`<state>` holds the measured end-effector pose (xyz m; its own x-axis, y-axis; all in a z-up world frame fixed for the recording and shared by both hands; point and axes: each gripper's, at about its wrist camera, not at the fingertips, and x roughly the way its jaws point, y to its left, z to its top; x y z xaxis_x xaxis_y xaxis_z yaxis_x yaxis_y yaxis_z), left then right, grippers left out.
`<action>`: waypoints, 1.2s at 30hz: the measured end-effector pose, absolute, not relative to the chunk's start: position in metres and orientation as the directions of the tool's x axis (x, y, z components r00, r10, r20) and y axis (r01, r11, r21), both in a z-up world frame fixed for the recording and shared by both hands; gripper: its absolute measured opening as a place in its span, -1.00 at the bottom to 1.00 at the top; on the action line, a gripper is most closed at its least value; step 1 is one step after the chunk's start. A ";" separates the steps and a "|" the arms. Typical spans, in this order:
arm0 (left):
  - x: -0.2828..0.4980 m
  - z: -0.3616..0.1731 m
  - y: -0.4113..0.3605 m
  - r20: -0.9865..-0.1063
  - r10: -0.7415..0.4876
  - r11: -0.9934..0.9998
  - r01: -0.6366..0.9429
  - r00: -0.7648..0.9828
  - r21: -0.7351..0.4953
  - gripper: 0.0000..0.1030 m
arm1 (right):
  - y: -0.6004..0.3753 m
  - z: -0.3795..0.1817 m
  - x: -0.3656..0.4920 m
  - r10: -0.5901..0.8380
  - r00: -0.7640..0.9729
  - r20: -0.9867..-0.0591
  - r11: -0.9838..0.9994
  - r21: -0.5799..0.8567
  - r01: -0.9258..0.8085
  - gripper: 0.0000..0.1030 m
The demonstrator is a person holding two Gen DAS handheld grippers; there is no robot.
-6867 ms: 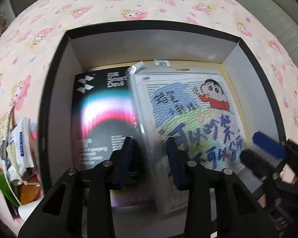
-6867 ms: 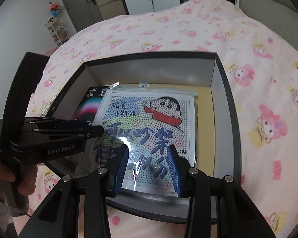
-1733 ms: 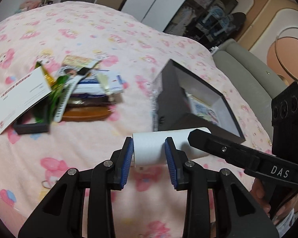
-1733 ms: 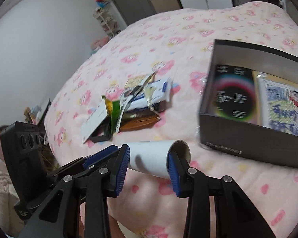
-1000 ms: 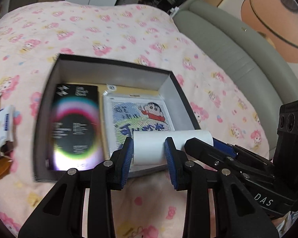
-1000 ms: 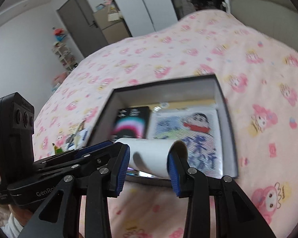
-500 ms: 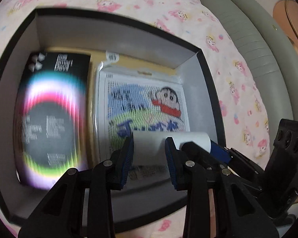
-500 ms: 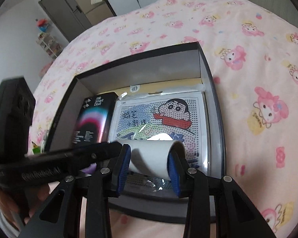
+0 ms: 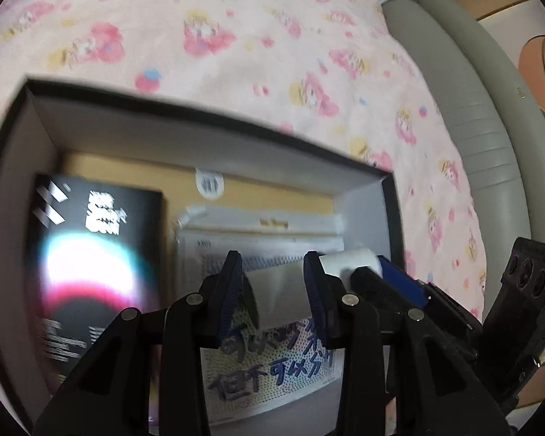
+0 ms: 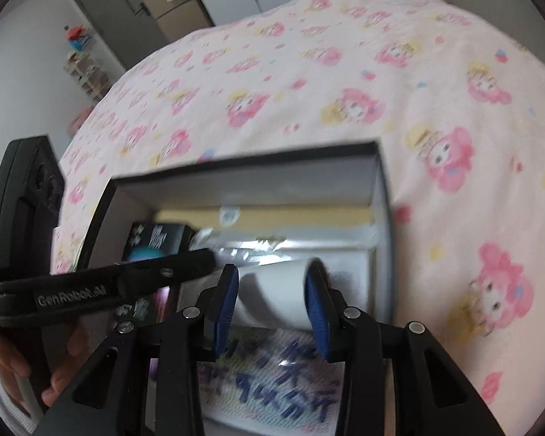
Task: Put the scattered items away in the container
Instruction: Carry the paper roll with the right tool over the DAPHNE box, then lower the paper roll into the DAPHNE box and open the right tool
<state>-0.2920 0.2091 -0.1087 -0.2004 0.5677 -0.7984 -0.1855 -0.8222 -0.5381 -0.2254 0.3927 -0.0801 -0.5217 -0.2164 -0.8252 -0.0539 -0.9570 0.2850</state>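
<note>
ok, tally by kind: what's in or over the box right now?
White roll, held by both grippers above the box: 1
Black "Smart" package: 1
Bagged cartoon bead-art sheet: 1
Total: 3

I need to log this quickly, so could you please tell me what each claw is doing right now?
Left claw: closed on one end of the white roll.
Right claw: closed on the roll's other end, over the box.

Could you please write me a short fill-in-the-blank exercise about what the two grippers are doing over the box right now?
1. Both grippers hold one white ____ between them.
2. The left gripper and the right gripper carry it above the open black ____.
3. Inside, left of the cartoon bead sheet, lies a ____ package with a glowing ring.

Missing words: roll; box; black
</note>
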 end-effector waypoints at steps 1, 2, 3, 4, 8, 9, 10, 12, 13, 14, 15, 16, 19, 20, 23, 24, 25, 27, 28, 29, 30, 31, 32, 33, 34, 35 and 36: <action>-0.288 -0.105 0.207 -0.802 0.559 -0.827 -0.212 -0.212 -0.520 -0.33 | 0.395 -0.076 -0.221 -0.211 -0.540 -0.815 -0.957 0.284 -0.054 -0.34; -0.285 -0.101 0.204 -0.805 0.550 -0.831 -0.239 -0.224 -0.502 -0.33 | 0.398 -0.073 -0.216 -0.205 -0.559 -0.804 -0.958 0.282 -0.055 -0.34; -0.281 -0.098 0.202 -0.807 0.541 -0.835 -0.265 -0.236 -0.482 -0.33 | 0.398 -0.070 -0.211 -0.190 -0.570 -0.799 -0.962 0.267 -0.053 -0.34; -0.276 -0.098 0.202 -0.812 0.540 -0.830 -0.297 -0.221 -0.472 -0.33 | 0.397 -0.068 -0.206 -0.173 -0.579 -0.797 -0.968 0.248 -0.051 -0.34; -0.254 -0.104 0.216 -0.854 0.503 -0.806 -0.428 -0.135 -0.408 -0.33 | 0.392 -0.062 -0.189 -0.134 -0.598 -0.790 -0.981 0.191 -0.034 -0.34; -0.250 -0.107 0.223 -0.870 0.480 -0.803 -0.456 -0.111 -0.384 -0.33 | 0.390 -0.063 -0.187 -0.136 -0.588 -0.798 -0.983 0.184 -0.021 -0.34; -0.245 -0.110 0.229 -0.886 0.455 -0.798 -0.483 -0.089 -0.361 -0.33 | 0.387 -0.065 -0.184 -0.140 -0.574 -0.807 -0.984 0.176 -0.008 -0.34; -0.242 -0.120 0.240 -0.911 0.407 -0.799 -0.510 -0.070 -0.318 -0.33 | 0.381 -0.070 -0.181 -0.145 -0.544 -0.826 -0.987 0.162 0.016 -0.34; -0.243 -0.125 0.244 -0.919 0.388 -0.804 -0.514 -0.074 -0.299 -0.33 | 0.378 -0.074 -0.181 -0.146 -0.528 -0.836 -0.987 0.156 0.025 -0.34; -0.245 -0.129 0.248 -0.926 0.370 -0.809 -0.517 -0.079 -0.279 -0.33 | 0.375 -0.078 -0.181 -0.147 -0.512 -0.846 -0.988 0.151 0.035 -0.34; -0.248 -0.130 0.250 -0.927 0.364 -0.813 -0.517 -0.093 -0.267 -0.33 | 0.374 -0.082 -0.183 -0.146 -0.496 -0.856 -0.988 0.147 0.038 -0.34; -0.251 -0.131 0.253 -0.927 0.359 -0.817 -0.516 -0.108 -0.256 -0.35 | 0.373 -0.087 -0.186 -0.145 -0.479 -0.865 -0.989 0.144 0.040 -0.34; -0.263 -0.130 0.258 -0.921 0.364 -0.824 -0.509 -0.137 -0.250 -0.38 | 0.377 -0.095 -0.192 -0.147 -0.452 -0.880 -0.988 0.151 0.028 -0.36; -0.268 -0.129 0.259 -0.918 0.369 -0.825 -0.505 -0.143 -0.253 -0.38 | 0.380 -0.095 -0.194 -0.147 -0.455 -0.878 -0.988 0.155 0.021 -0.36; -0.283 -0.128 0.260 -0.914 0.375 -0.837 -0.481 -0.155 -0.261 -0.38 | 0.386 -0.094 -0.203 -0.143 -0.463 -0.875 -0.987 0.159 0.004 -0.36; -0.288 -0.128 0.260 -0.913 0.375 -0.842 -0.470 -0.159 -0.264 -0.38 | 0.387 -0.093 -0.207 -0.136 -0.465 -0.875 -0.988 0.154 -0.001 -0.36; -0.292 -0.128 0.258 -0.911 0.381 -0.845 -0.460 -0.159 -0.273 -0.38 | 0.388 -0.092 -0.212 -0.129 -0.462 -0.877 -0.989 0.148 -0.006 -0.36; -0.301 -0.130 0.256 -0.908 0.385 -0.852 -0.441 -0.162 -0.283 -0.37 | 0.390 -0.091 -0.221 -0.118 -0.452 -0.884 -0.990 0.140 -0.014 -0.36; -0.305 -0.131 0.255 -0.909 0.383 -0.856 -0.434 -0.165 -0.282 -0.37 | 0.391 -0.091 -0.226 -0.113 -0.446 -0.888 -0.991 0.136 -0.020 -0.36; -0.308 -0.132 0.254 -0.910 0.380 -0.860 -0.426 -0.168 -0.280 -0.37 | 0.391 -0.091 -0.230 -0.108 -0.440 -0.891 -0.991 0.132 -0.025 -0.36; -0.313 -0.133 0.253 -0.913 0.372 -0.864 -0.423 -0.168 -0.275 -0.37 | 0.391 -0.091 -0.236 -0.098 -0.438 -0.894 -0.993 0.119 -0.021 -0.36; -0.312 -0.134 0.254 -0.912 0.375 -0.865 -0.416 -0.166 -0.280 -0.37 | 0.390 -0.093 -0.240 -0.090 -0.438 -0.895 -0.994 0.107 -0.014 -0.36; -0.310 -0.134 0.255 -0.911 0.379 -0.866 -0.409 -0.164 -0.287 -0.37 | 0.389 -0.095 -0.245 -0.081 -0.439 -0.895 -0.995 0.095 -0.010 -0.36; -0.312 -0.134 0.253 -0.907 0.390 -0.865 -0.403 -0.161 -0.300 -0.37 | 0.388 -0.096 -0.248 -0.076 -0.439 -0.895 -0.996 0.091 -0.012 -0.36; -0.313 -0.134 0.249 -0.900 0.404 -0.862 -0.396 -0.161 -0.316 -0.37 | 0.388 -0.098 -0.252 -0.073 -0.439 -0.895 -0.996 0.089 -0.016 -0.36; -0.315 -0.134 0.249 -0.892 0.418 -0.860 -0.390 -0.170 -0.328 -0.37 | 0.387 -0.099 -0.255 -0.069 -0.440 -0.896 -0.996 0.086 -0.020 -0.36; -0.316 -0.134 0.250 -0.884 0.431 -0.858 -0.385 -0.180 -0.340 -0.37 | 0.387 -0.099 -0.256 -0.064 -0.443 -0.894 -0.996 0.086 -0.031 -0.36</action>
<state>-0.3163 0.2503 -0.1344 -0.1803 0.4311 -0.8841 -0.3851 -0.8580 -0.3398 -0.2563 0.3873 -0.0990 -0.4426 -0.0635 -0.8945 -0.0310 -0.9958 0.0861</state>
